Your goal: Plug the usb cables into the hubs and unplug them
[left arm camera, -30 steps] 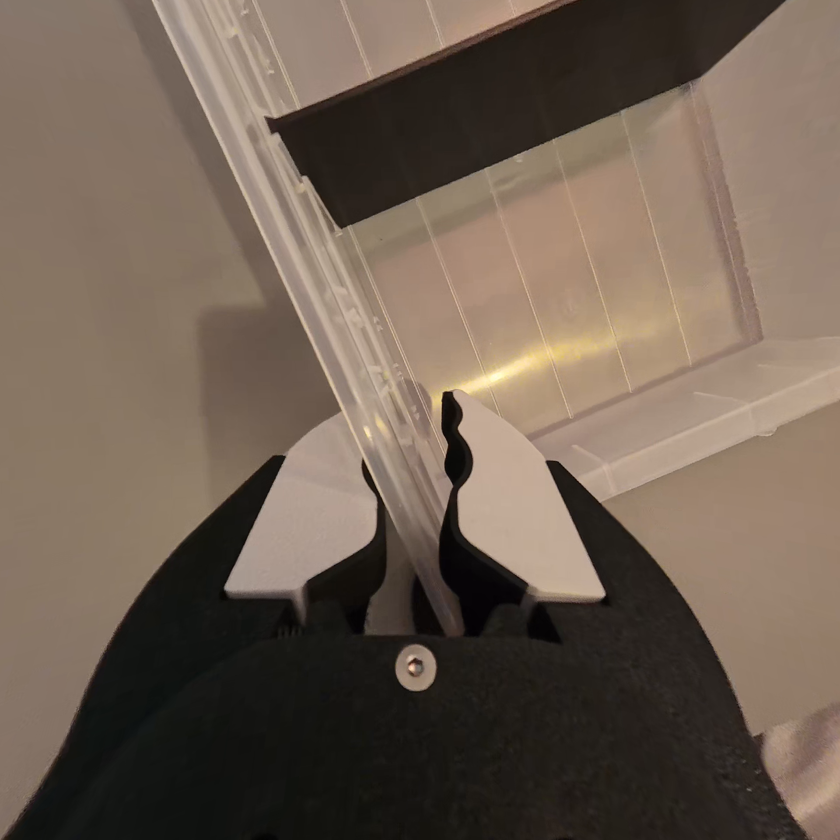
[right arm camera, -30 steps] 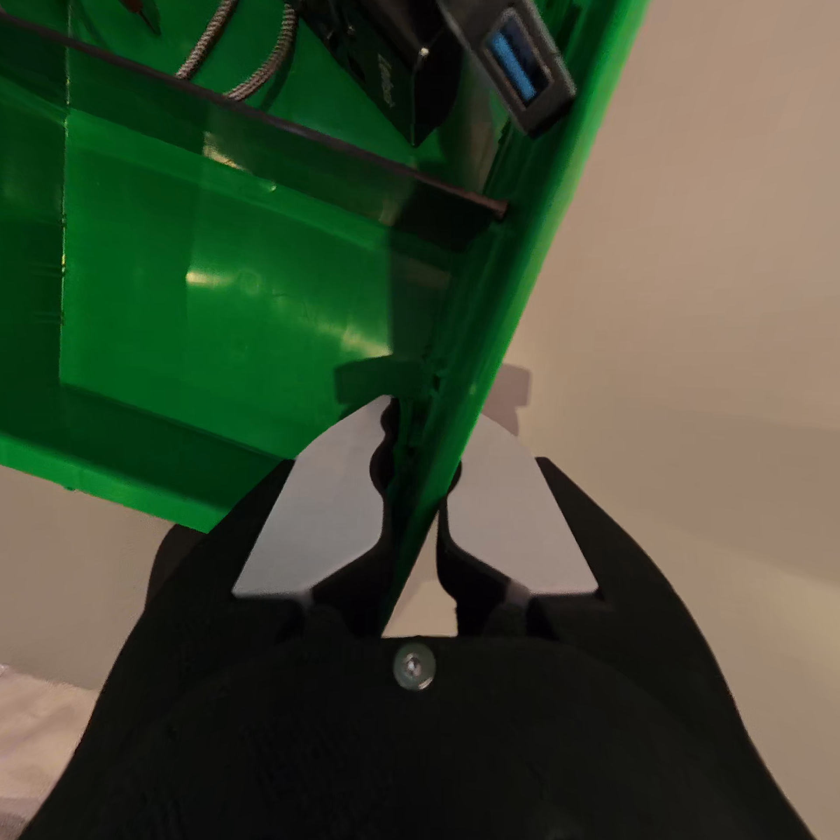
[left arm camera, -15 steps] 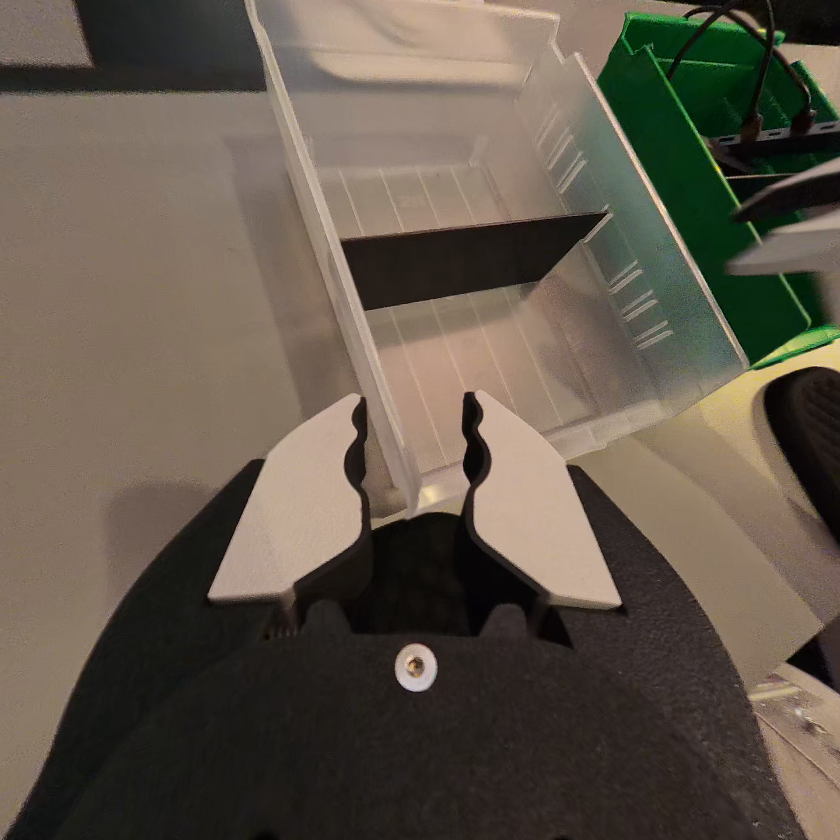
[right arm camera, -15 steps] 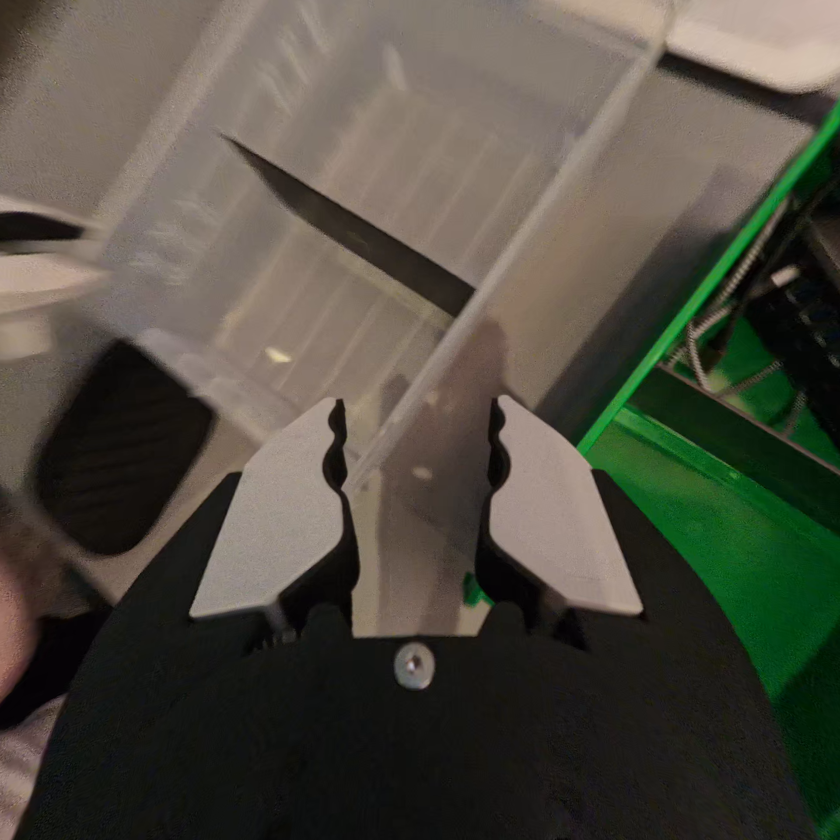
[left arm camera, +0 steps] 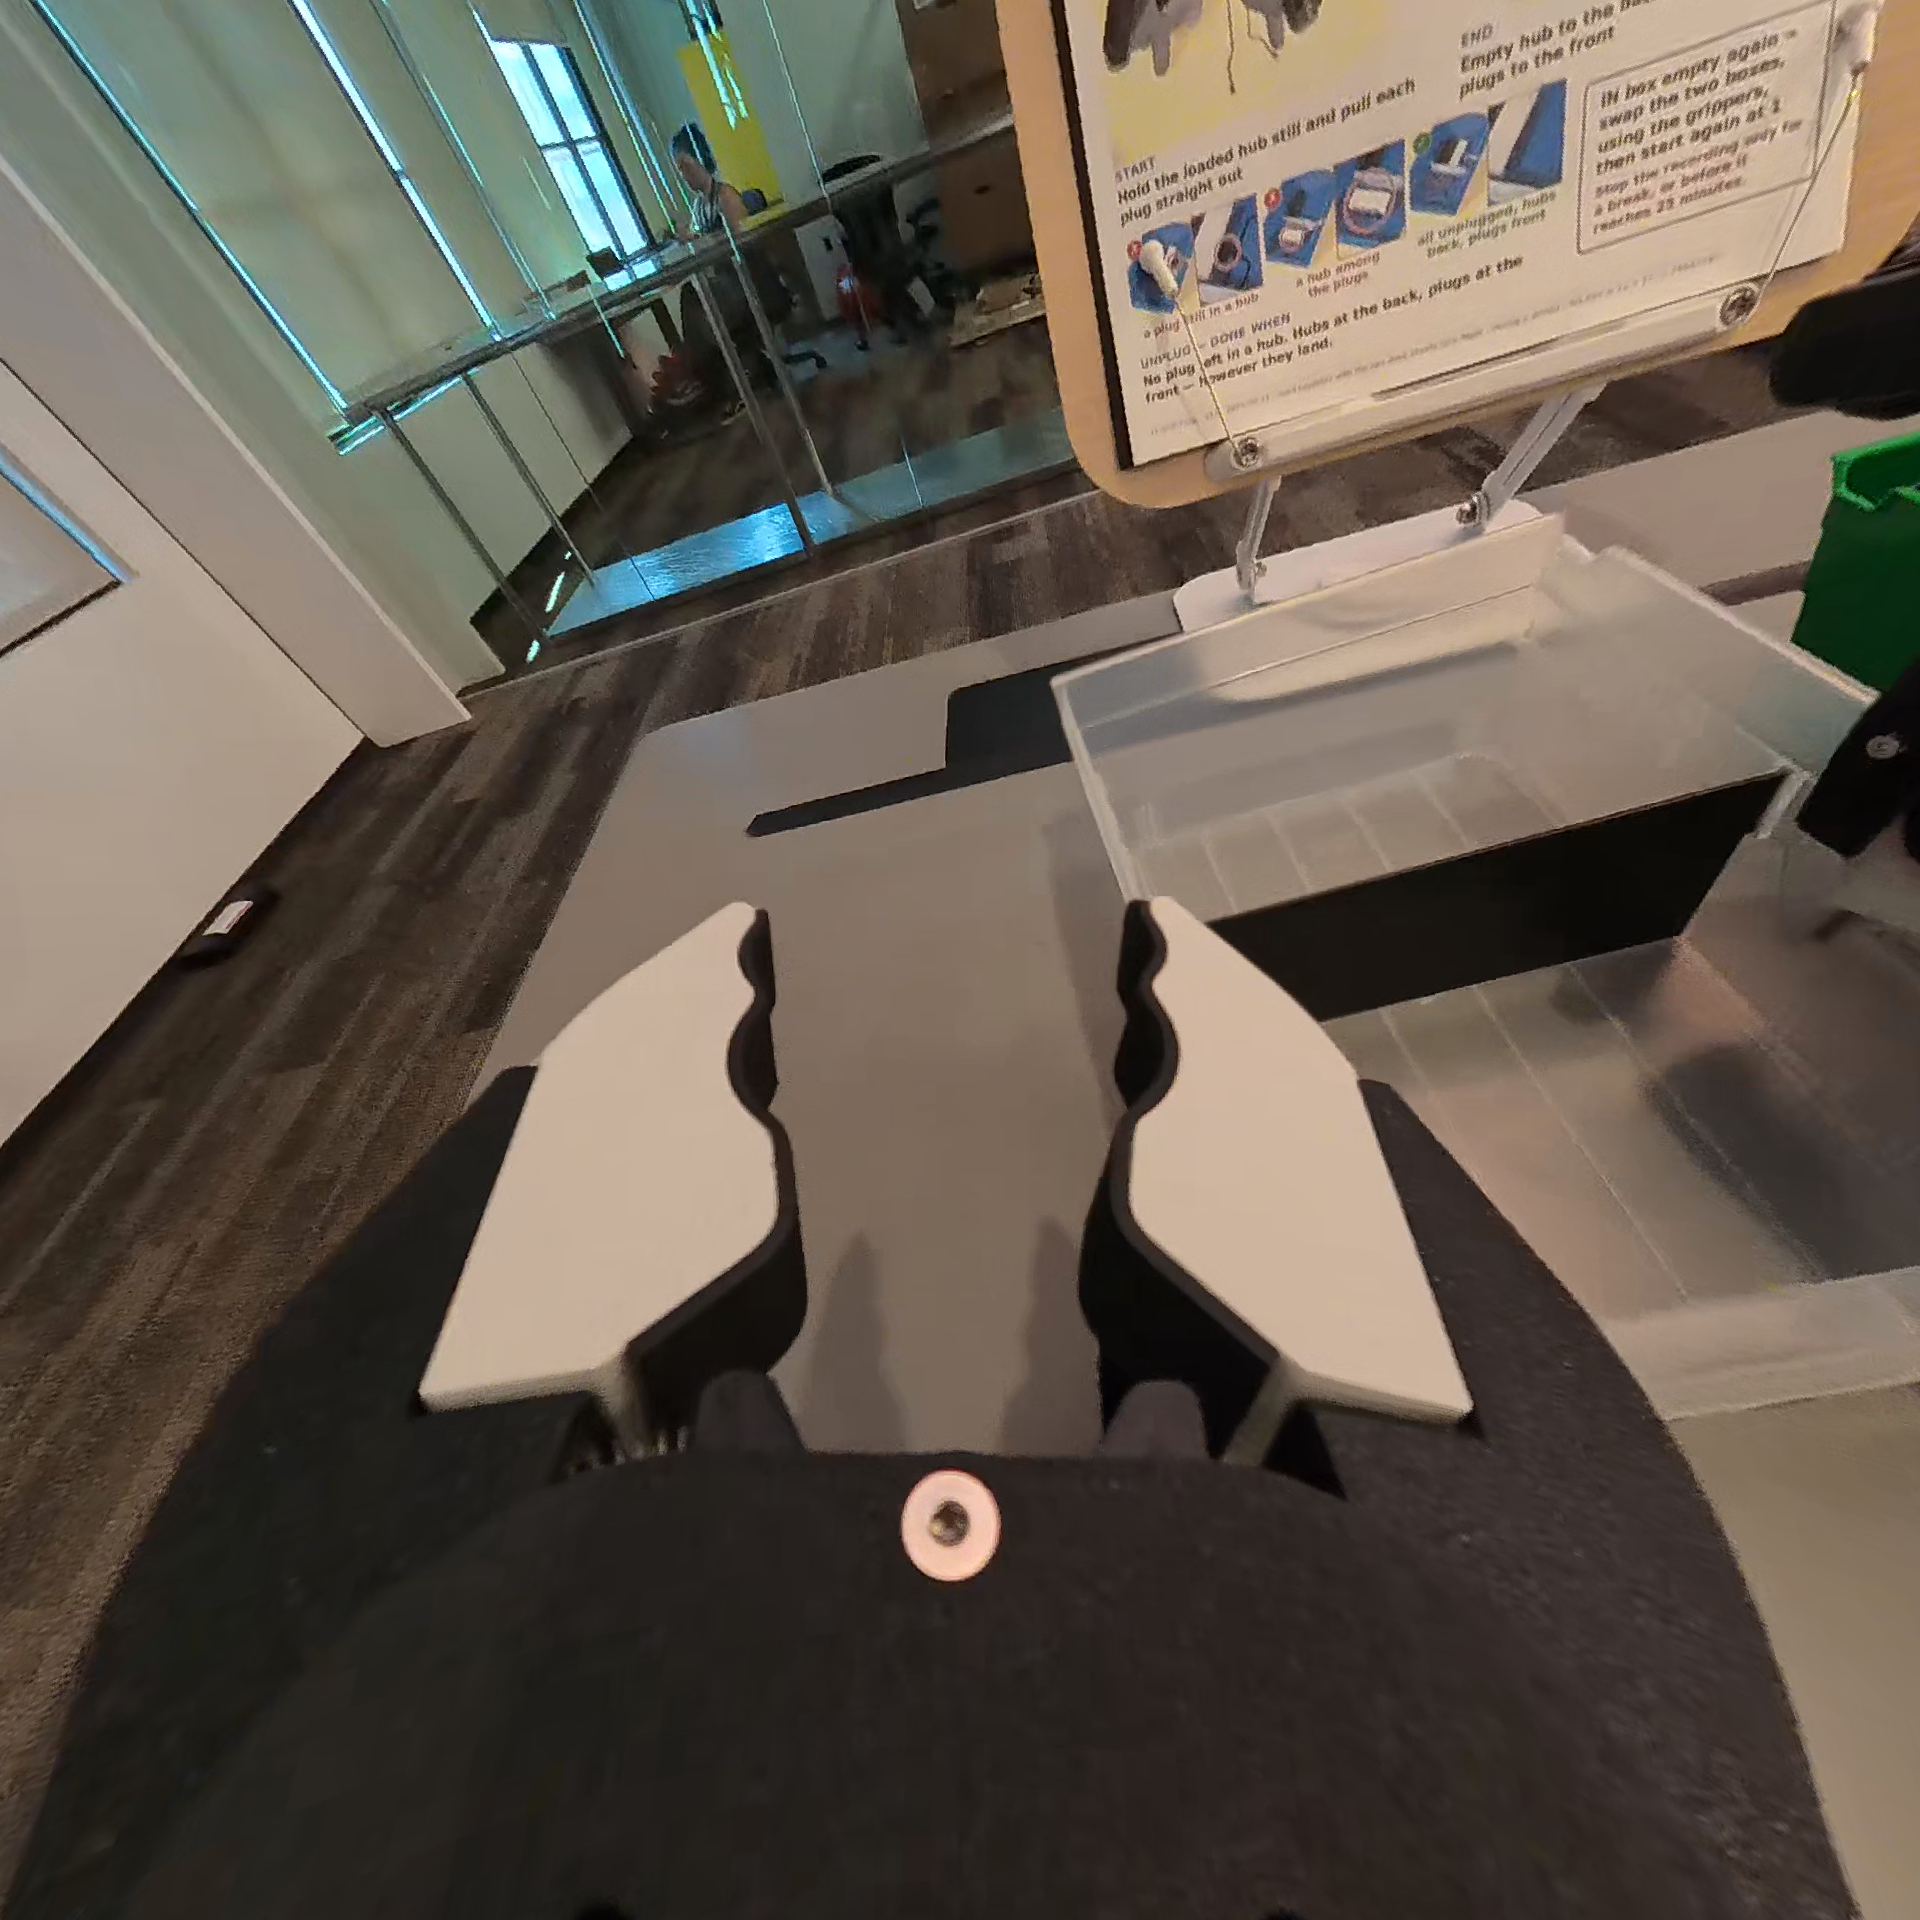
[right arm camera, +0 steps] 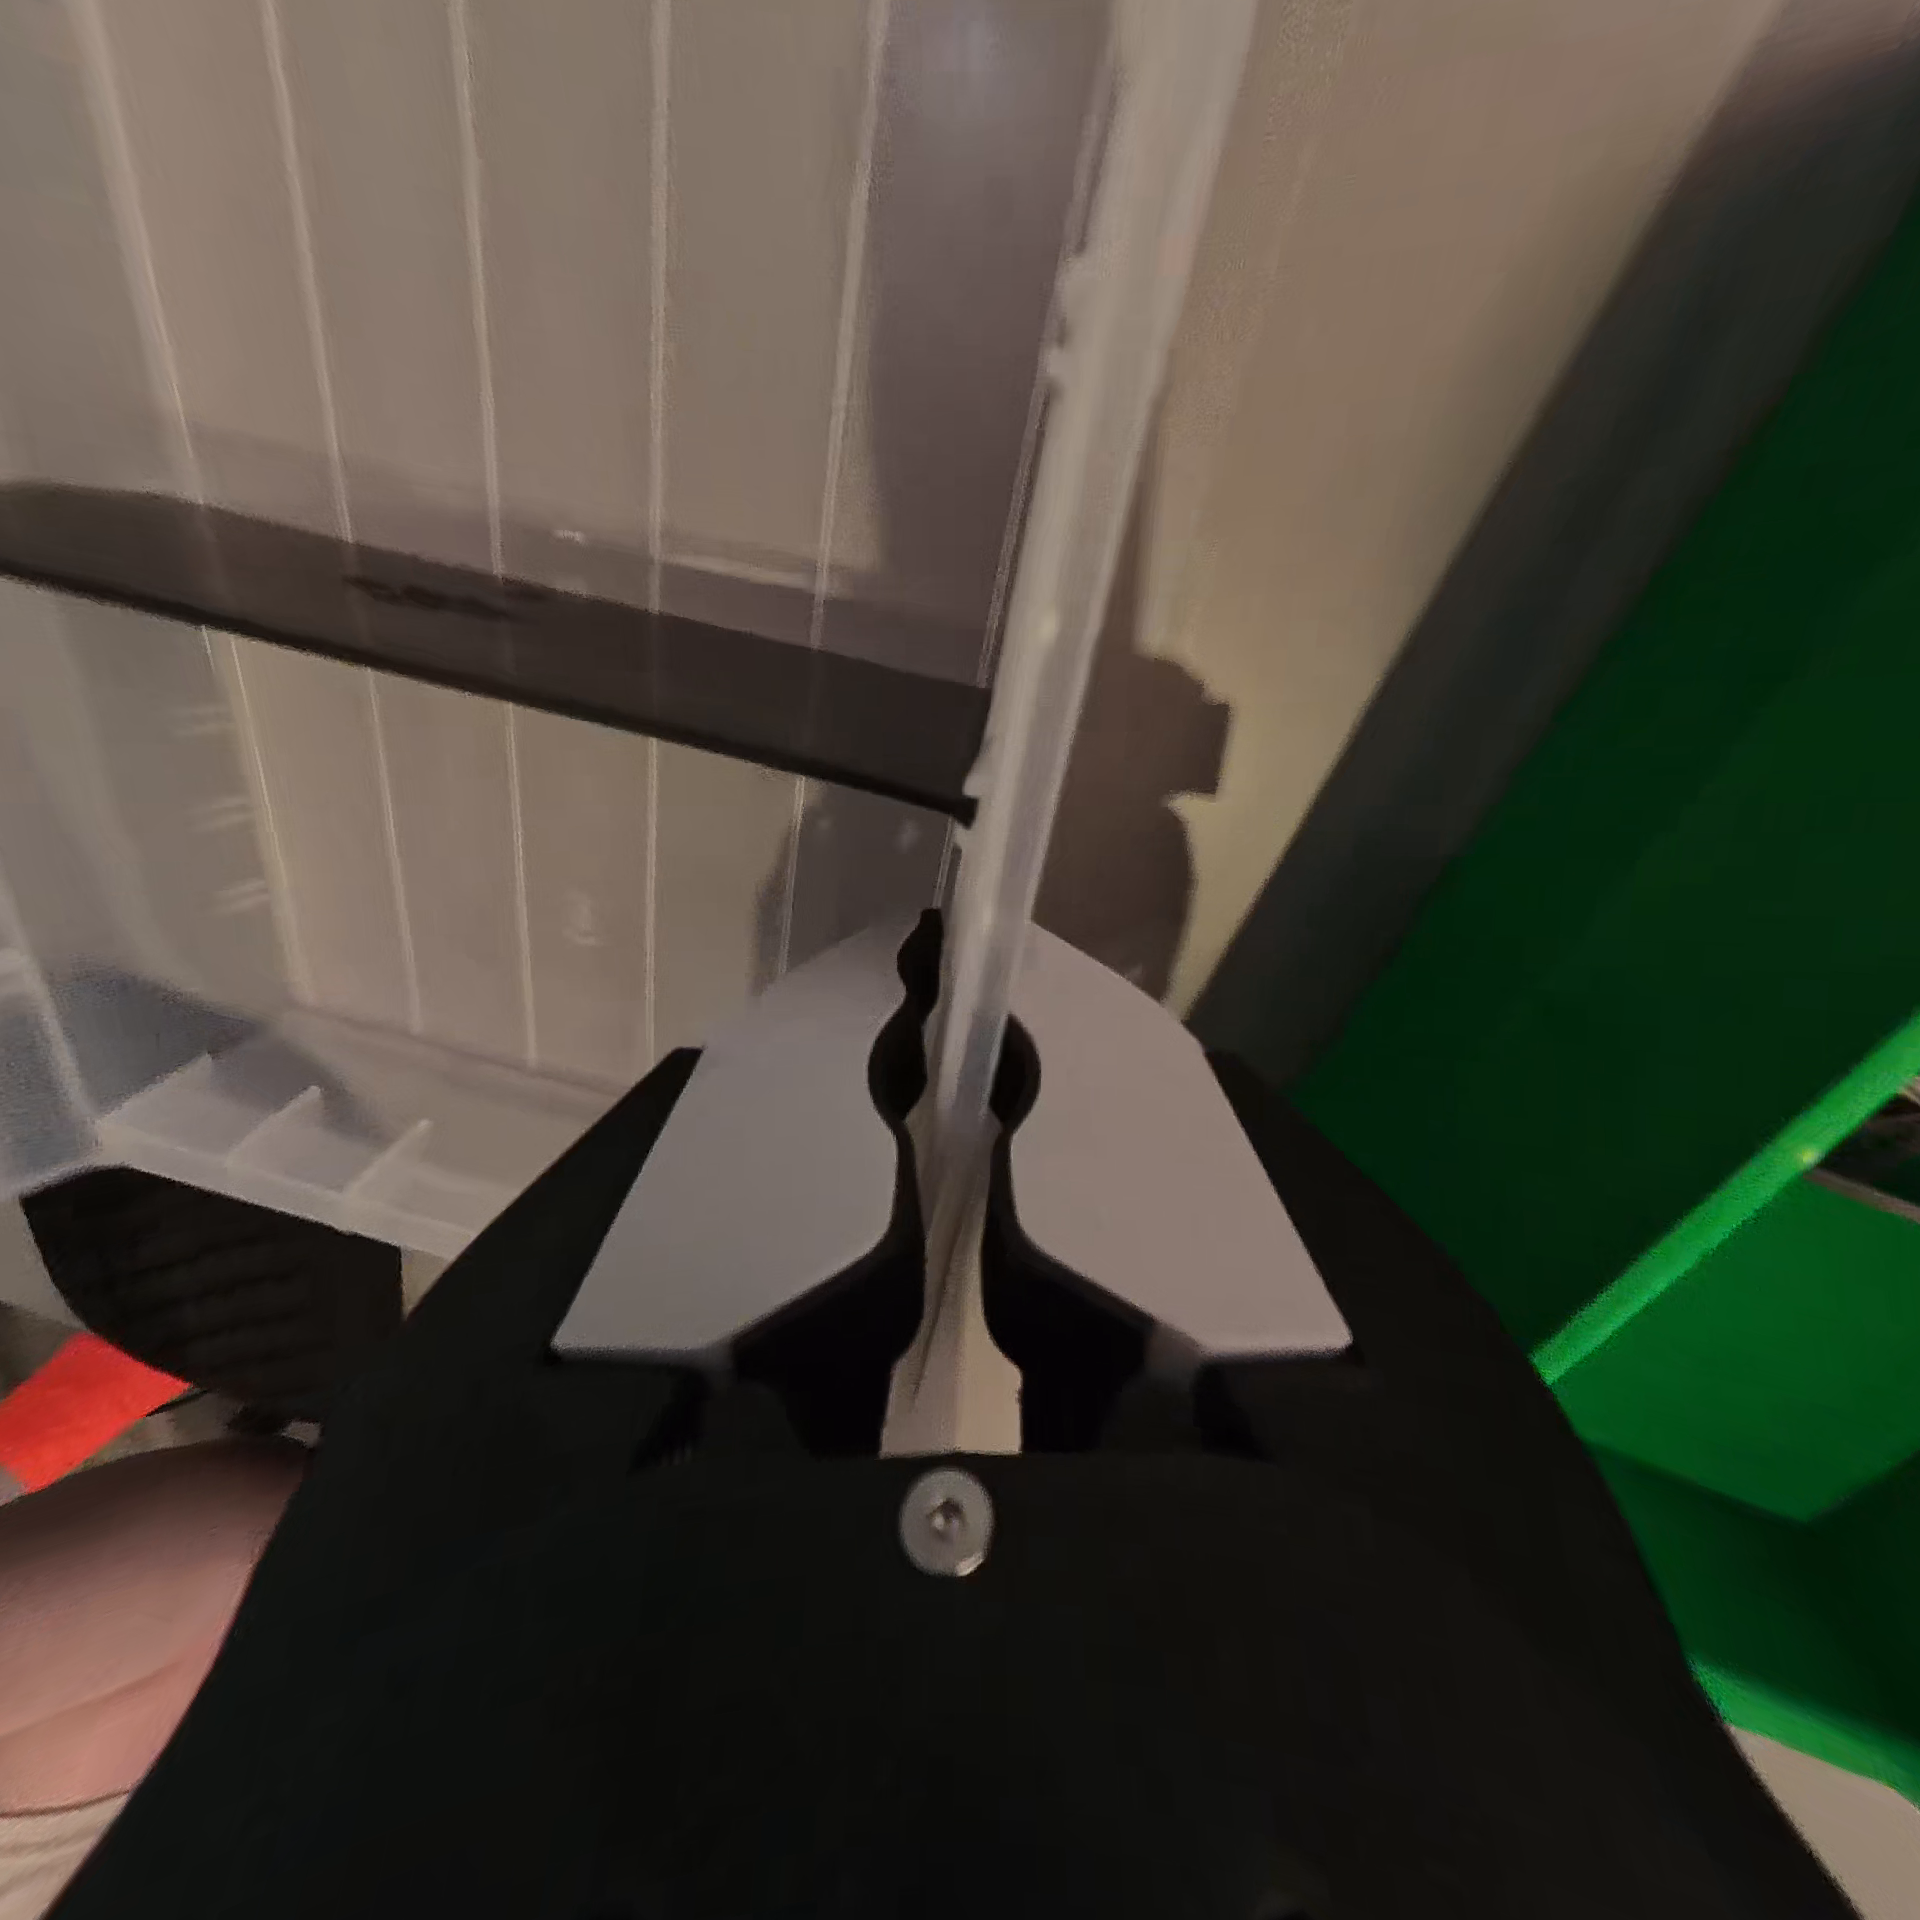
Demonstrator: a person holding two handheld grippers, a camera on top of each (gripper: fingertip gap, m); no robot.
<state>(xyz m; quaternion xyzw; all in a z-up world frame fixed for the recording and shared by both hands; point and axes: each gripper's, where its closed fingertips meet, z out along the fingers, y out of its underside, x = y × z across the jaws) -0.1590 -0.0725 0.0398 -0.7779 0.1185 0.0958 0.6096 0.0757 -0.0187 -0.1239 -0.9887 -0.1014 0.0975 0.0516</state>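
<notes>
My left gripper is open and empty over the grey table, to the left of a clear plastic box. The box has a black divider across it, and I see nothing else inside. My right gripper is shut on the right wall of the clear box, with the wall running up between the pads. The divider meets that wall just beyond my fingertips. The green box is on the right, with thin cables at the frame edge. No hub shows clearly.
An instruction board on a white stand is behind the clear box. A corner of the green box shows at the far right. The table's left edge drops to a dark floor. A person's hand is at the lower left. Tip to tip, the grippers are about 30 cm apart.
My left gripper let go of the clear box's left wall, opened wide and pulled back. My right gripper left the green box's wall, moved to the clear box's right wall and shut on it.
</notes>
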